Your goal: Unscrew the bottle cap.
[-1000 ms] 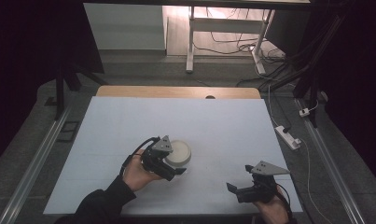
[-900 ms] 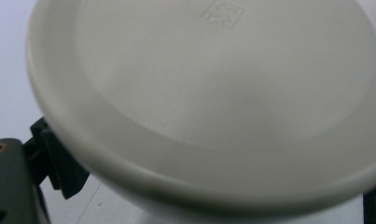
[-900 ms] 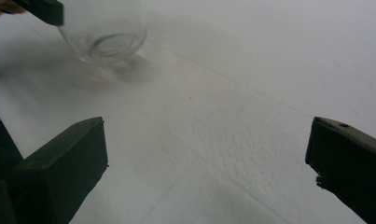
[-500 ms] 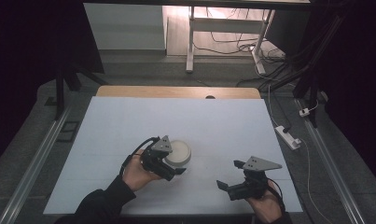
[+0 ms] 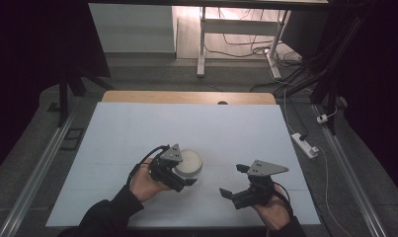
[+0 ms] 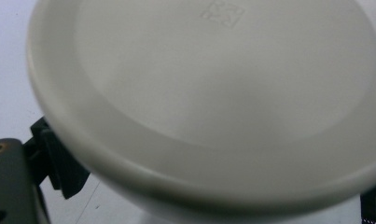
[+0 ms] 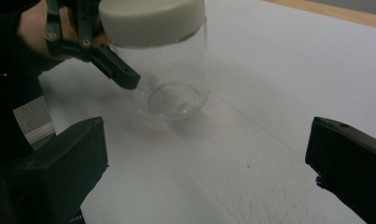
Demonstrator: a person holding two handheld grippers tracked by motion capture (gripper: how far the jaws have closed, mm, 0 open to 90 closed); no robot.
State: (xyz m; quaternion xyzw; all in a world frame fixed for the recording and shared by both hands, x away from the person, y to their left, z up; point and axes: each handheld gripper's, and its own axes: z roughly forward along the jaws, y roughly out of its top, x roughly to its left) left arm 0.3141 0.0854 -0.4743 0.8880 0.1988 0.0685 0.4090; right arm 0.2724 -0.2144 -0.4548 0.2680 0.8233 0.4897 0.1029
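A clear glass jar (image 7: 174, 79) with a white lid (image 5: 188, 161) stands upright on the white table cover (image 5: 137, 133), left of centre. My left gripper (image 5: 182, 174) is shut on the jar's glass body just under the lid, one black jaw crossing its front. In the left gripper view the lid (image 6: 223, 93) looms close, with a fingertip (image 6: 59, 168) at its left edge. My right gripper (image 5: 233, 180) is open and bare, a short way right of the jar and pointing at it. In the right gripper view its gripper (image 7: 204, 172) frames the jar's base from a distance.
The wooden table edge (image 5: 186, 97) runs along the far side. A white power strip (image 5: 304, 144) lies on the floor to the right. Metal rails (image 5: 33, 182) flank the table. Open cover stretches behind and to the right of the jar.
My right gripper has moved left and a little forward toward the jar, staying open. The left gripper and the jar have held still.
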